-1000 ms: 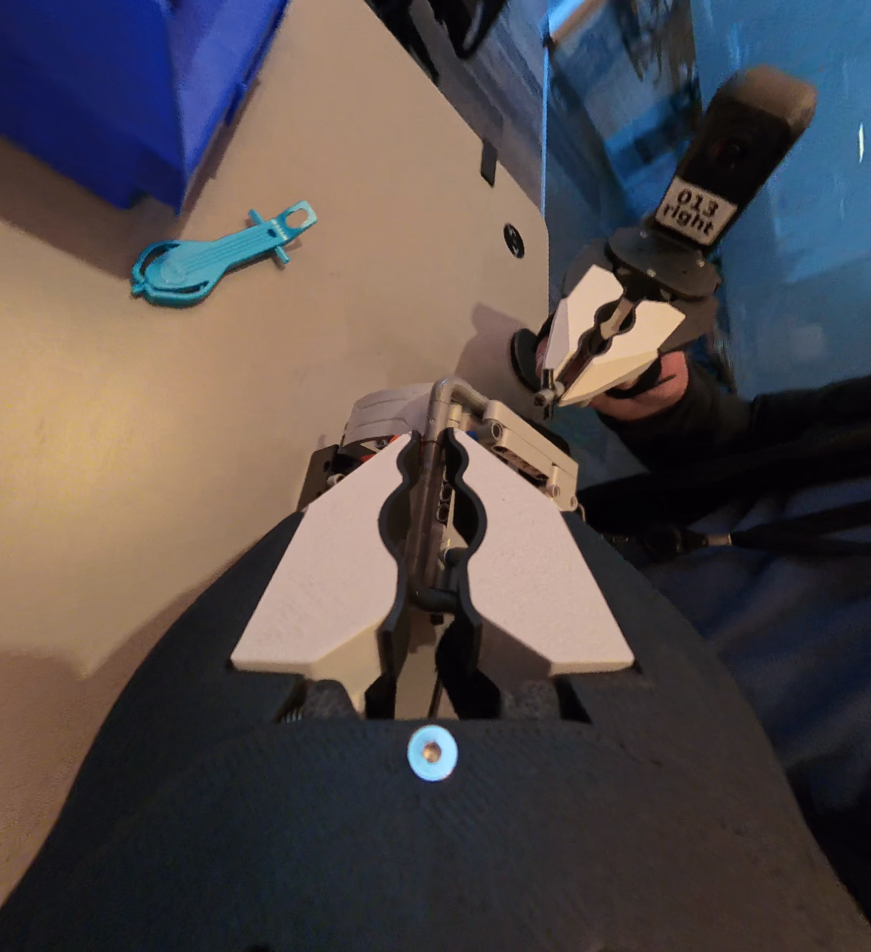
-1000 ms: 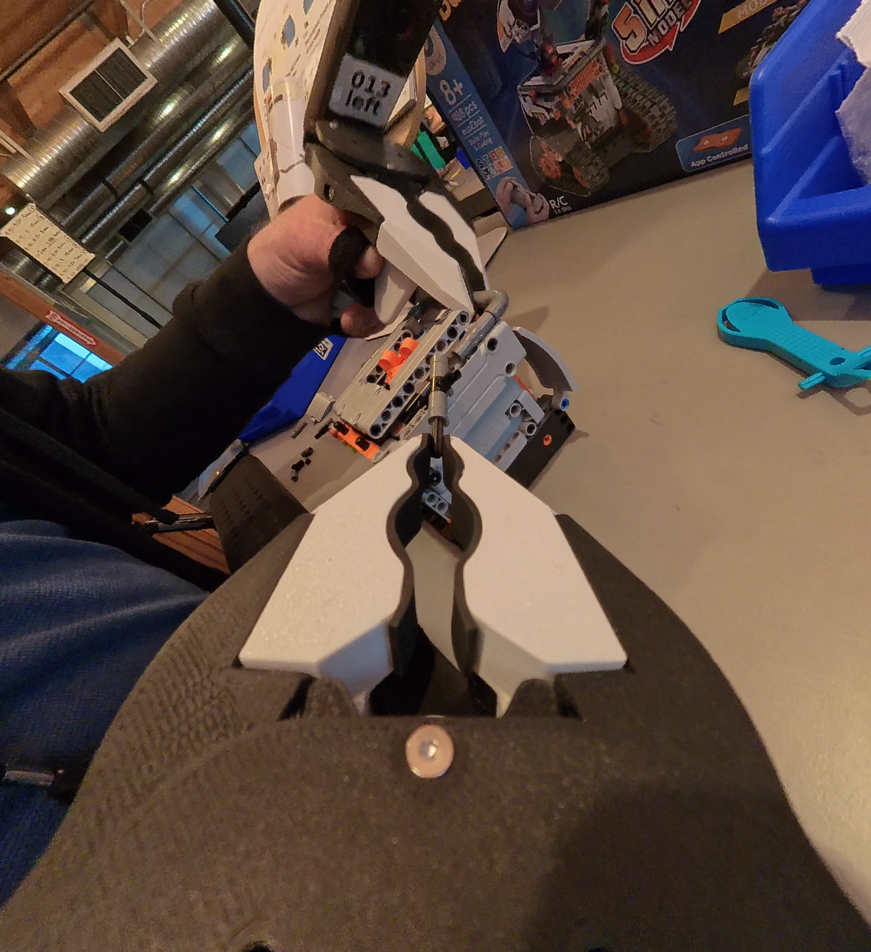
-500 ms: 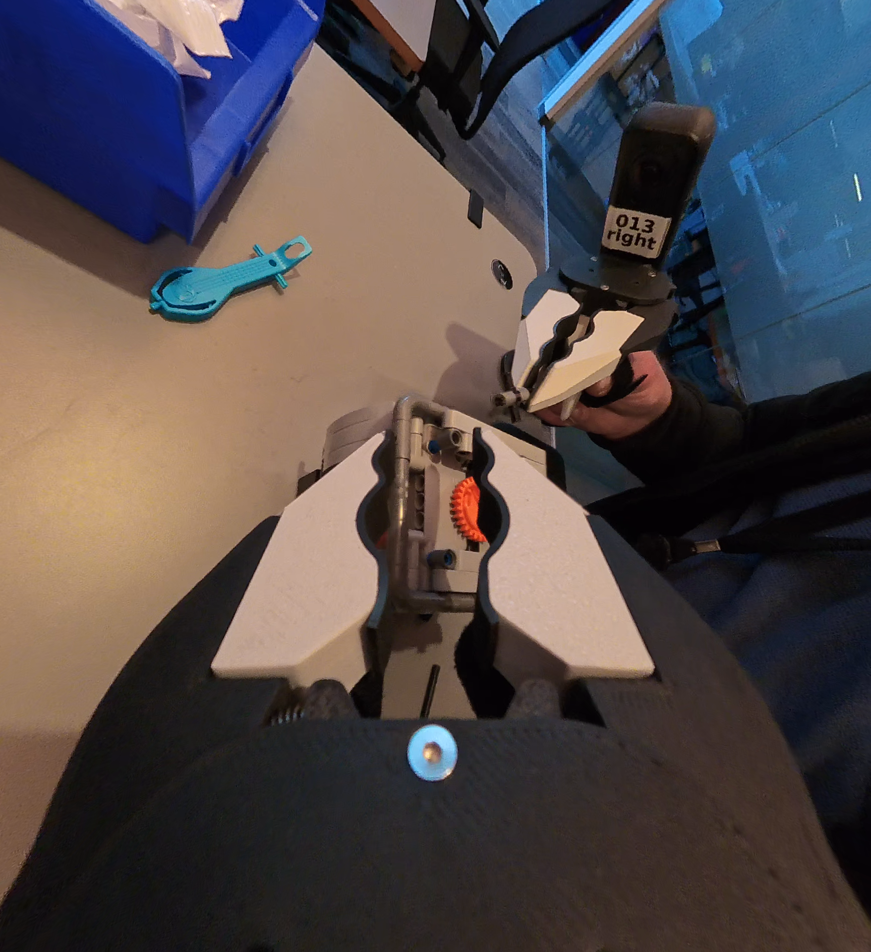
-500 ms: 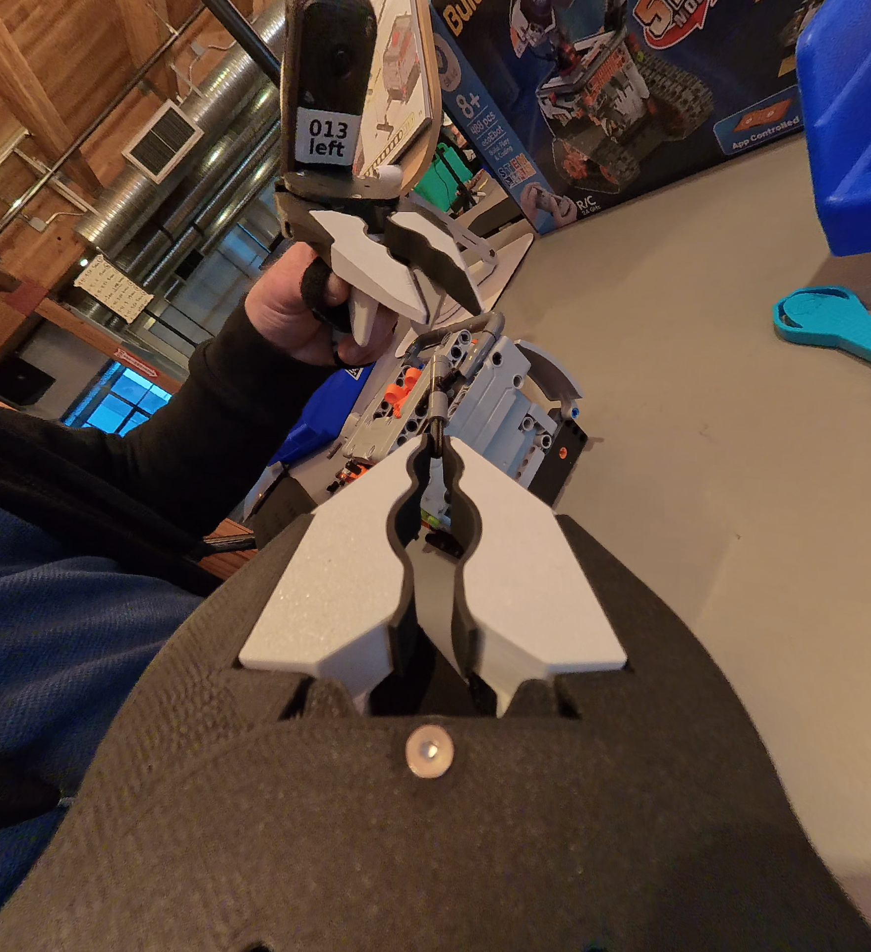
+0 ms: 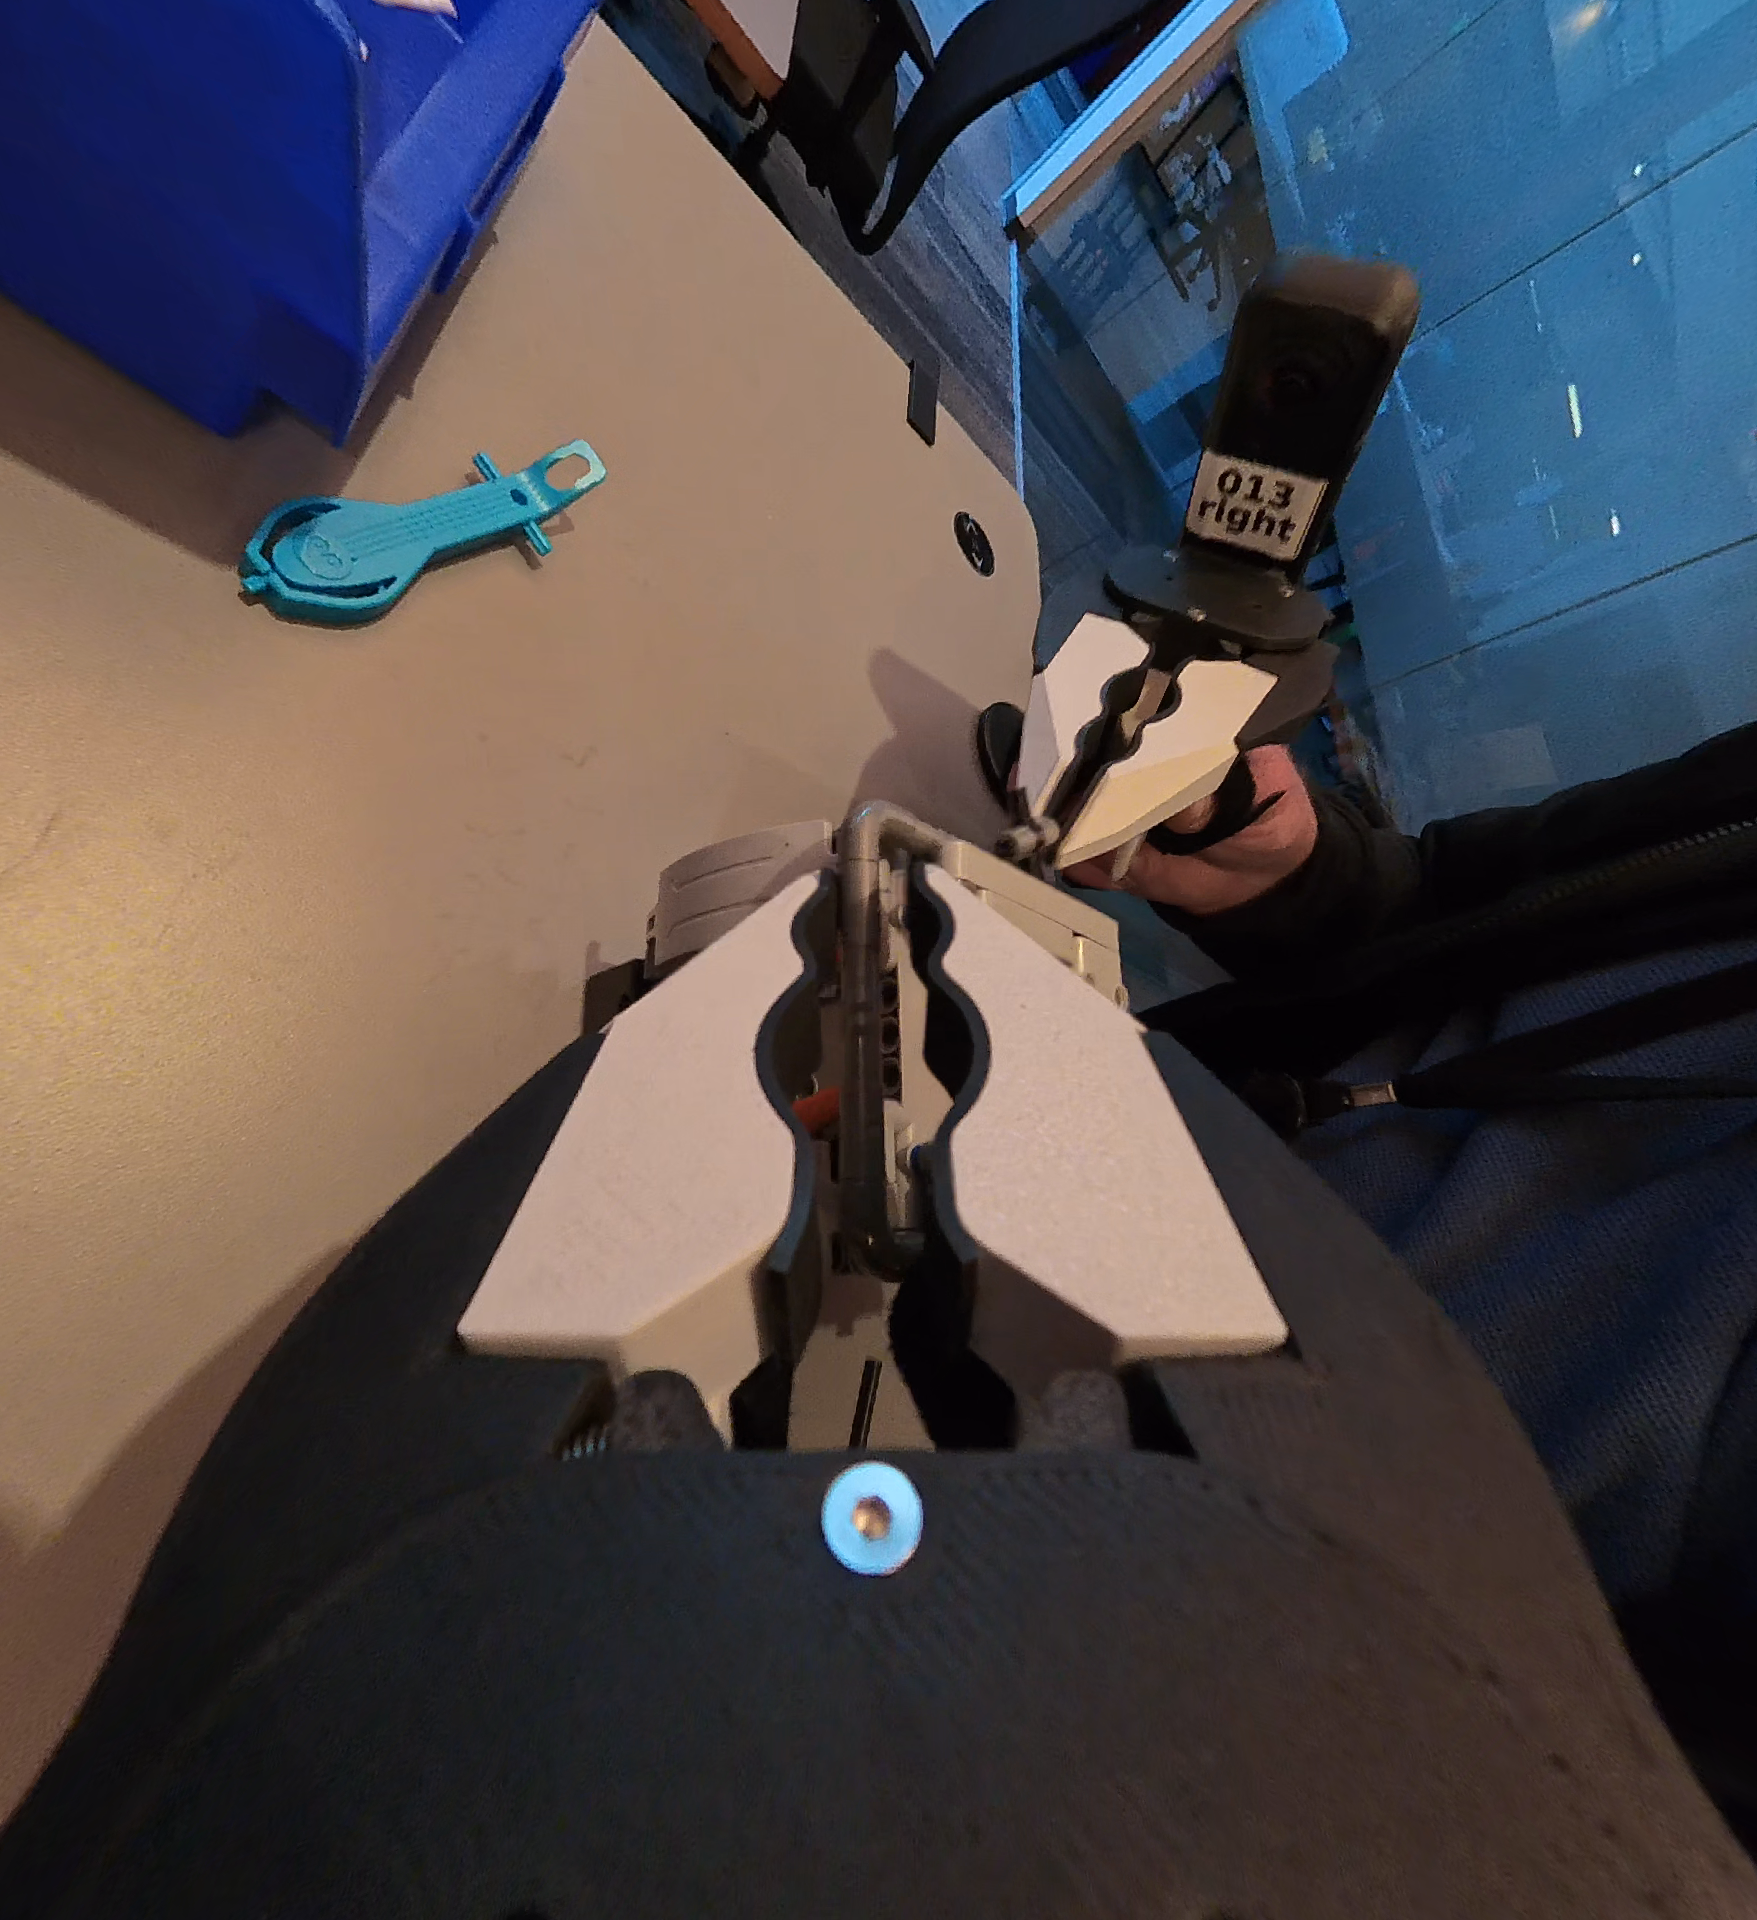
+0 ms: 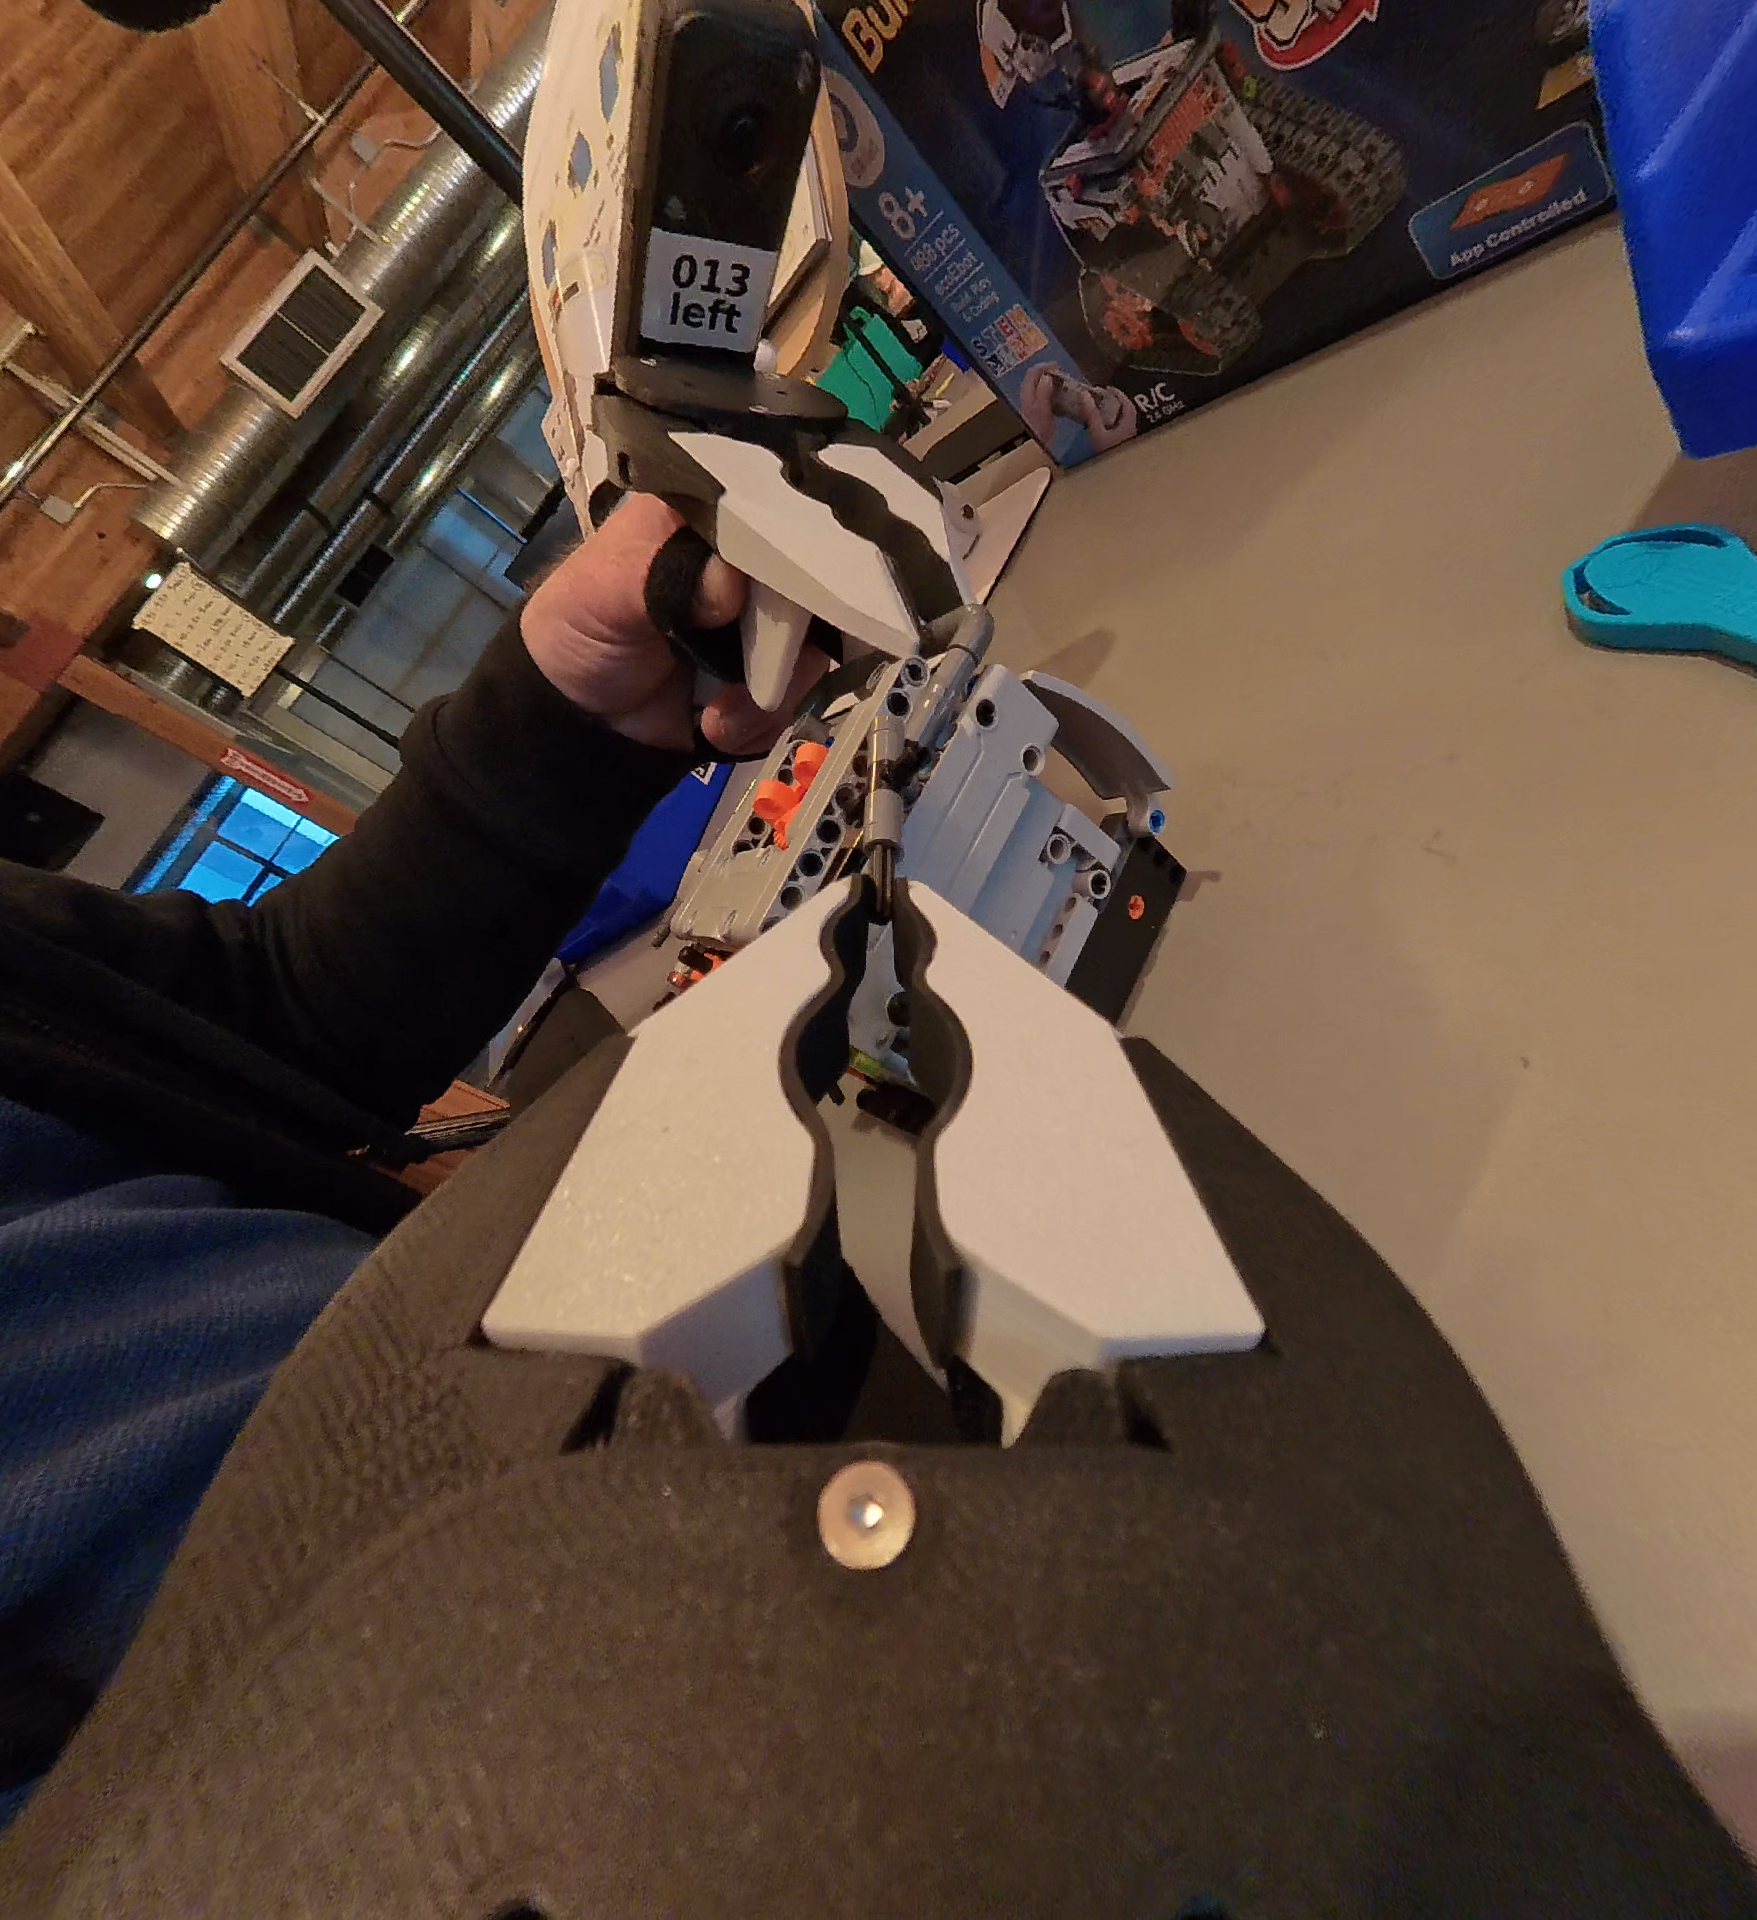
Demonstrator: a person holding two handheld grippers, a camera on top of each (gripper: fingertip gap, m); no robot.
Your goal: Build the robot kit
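Note:
A grey brick-built model (image 6: 999, 790) with orange gears stands on the grey table (image 6: 1425, 727) near its edge. My left gripper (image 5: 869, 883) is shut on the model's bent grey tube (image 5: 863, 997), gripping it from above; the model (image 5: 728, 883) sticks out past its fingers. The left gripper also shows in the right wrist view (image 6: 947, 623). My right gripper (image 6: 884, 894) is shut on a thin dark axle with a grey bush (image 6: 884, 831). The axle's tip touches the model's top beam. The right gripper also shows in the left wrist view (image 5: 1045, 831), at the model's far corner.
A teal brick-separator tool (image 5: 406, 530) lies on the table and also shows in the right wrist view (image 6: 1705, 613). A blue bin (image 5: 178, 187) stands behind it. A printed kit box (image 6: 1217, 187) stands at the back. The table edge (image 5: 1009, 582) is close to the model. My right fingertips sit around 7 cm from my left ones.
My left gripper opened half a second ago and has closed again on the bent tube. My right gripper has moved back in with the axle to the model.

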